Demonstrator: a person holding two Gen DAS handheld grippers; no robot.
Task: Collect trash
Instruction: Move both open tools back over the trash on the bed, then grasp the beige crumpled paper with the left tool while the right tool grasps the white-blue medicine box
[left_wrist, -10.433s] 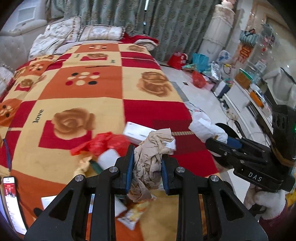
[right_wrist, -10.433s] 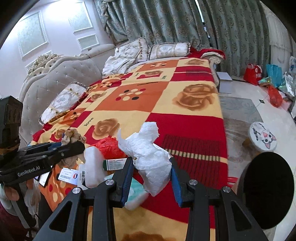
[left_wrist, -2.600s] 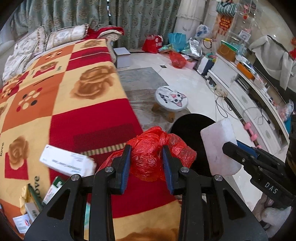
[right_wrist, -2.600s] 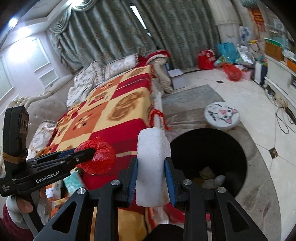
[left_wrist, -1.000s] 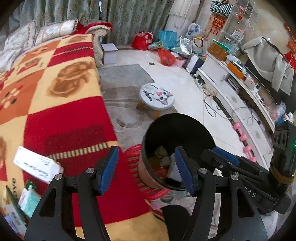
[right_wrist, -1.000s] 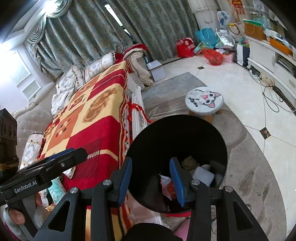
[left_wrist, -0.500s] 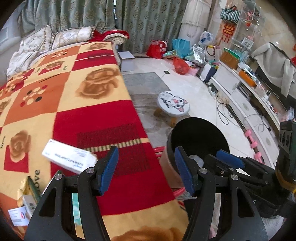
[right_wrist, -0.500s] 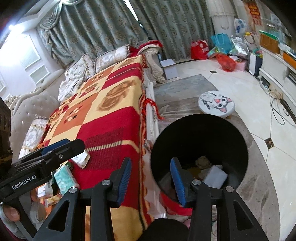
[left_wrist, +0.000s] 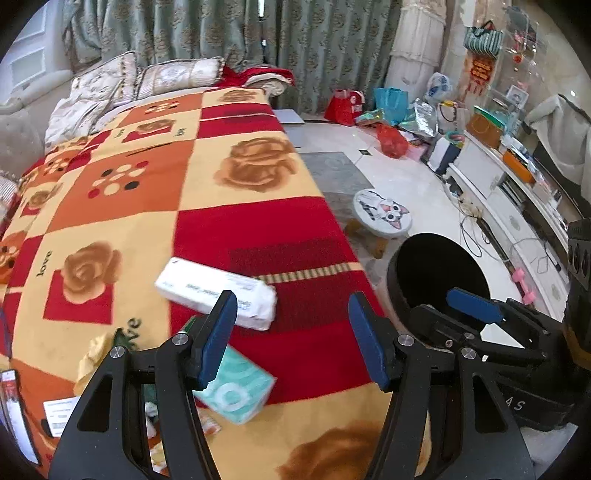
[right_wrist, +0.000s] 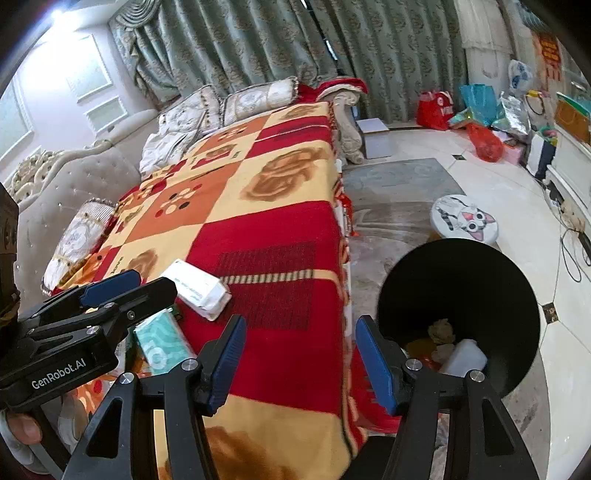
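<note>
Grippers both spread and empty: left gripper (left_wrist: 291, 332) hovers over the blanket (left_wrist: 258, 229), right gripper (right_wrist: 299, 354)'s jaws have just been opening. White packet (left_wrist: 216, 293) lies at eleven o'clock of the left one, teal tissue pack (left_wrist: 236, 393) beneath its left finger, bin (right_wrist: 458, 306) off at three o'clock. Best to descend squarely over the packet's narrow width before closing.

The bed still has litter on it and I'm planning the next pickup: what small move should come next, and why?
Probably lower the left gripper onto the white packet lying on the blanket. Both grippers are empty and open, the right gripper having just been opening with nothing between its jaws. The black bin already holds trash, and the packet lies just ahead of the left gripper.
</note>
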